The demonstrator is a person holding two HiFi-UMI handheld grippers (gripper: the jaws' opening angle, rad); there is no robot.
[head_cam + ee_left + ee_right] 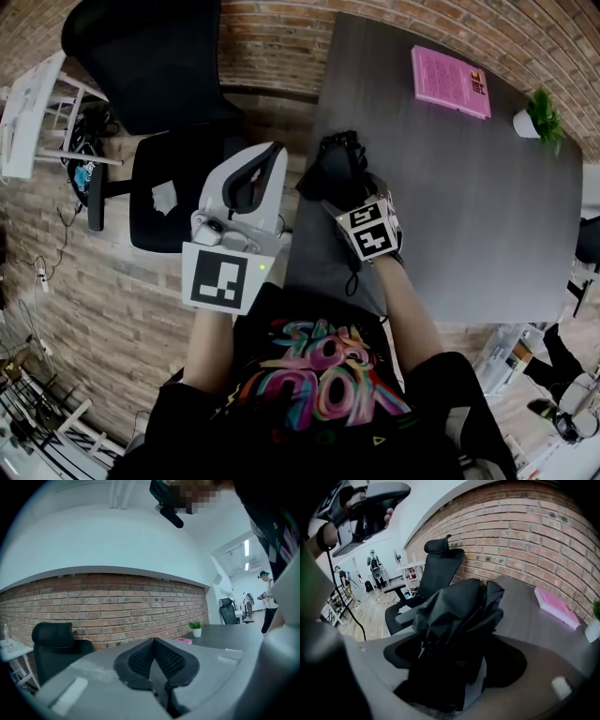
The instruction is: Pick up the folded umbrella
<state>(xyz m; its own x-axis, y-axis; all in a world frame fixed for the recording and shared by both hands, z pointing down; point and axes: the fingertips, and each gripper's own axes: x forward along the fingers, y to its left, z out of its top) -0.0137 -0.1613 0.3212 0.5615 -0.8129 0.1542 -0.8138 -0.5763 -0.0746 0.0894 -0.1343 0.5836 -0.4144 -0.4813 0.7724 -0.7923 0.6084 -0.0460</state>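
Grab step: right tool (345,187) spread wide around umbrella (457,616) on surface (469,206), not squeezed yet. Next: tool to be closed, umbrella lifted. Left tool (153,644) pressed together, empty.

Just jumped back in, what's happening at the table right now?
A person holds tongs in each hand. The right tongs are angled down over the black folded umbrella, which lies near the edge of the dark grey table; their jaws stand wide open with the umbrella between them, not yet gripped. The left tongs are shut and empty, held off beside the table.
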